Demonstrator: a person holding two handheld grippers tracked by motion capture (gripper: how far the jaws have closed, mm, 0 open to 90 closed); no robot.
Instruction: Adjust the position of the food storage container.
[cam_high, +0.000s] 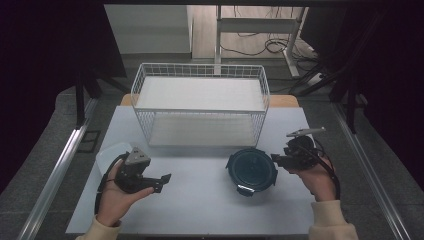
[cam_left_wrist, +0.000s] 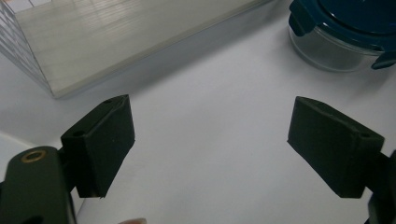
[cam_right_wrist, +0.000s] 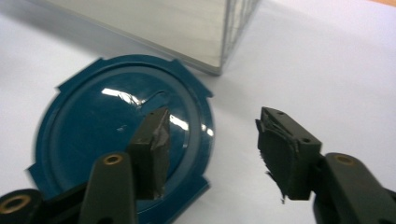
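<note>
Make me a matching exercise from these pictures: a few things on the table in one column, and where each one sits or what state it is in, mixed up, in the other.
Things:
1. wire basket
2. round container
3. left hand-held gripper
4. right hand-held gripper

Places or states:
A. near the table's left front, jaws wide apart over bare table
B. at the back middle of the table, nothing in it
C. just right of the dark blue lid, jaws apart, gripping nothing
D. in front of the basket, clear wall, dark blue lid on

Pairs: 1-B, 2-D, 3-A, 4-C
</note>
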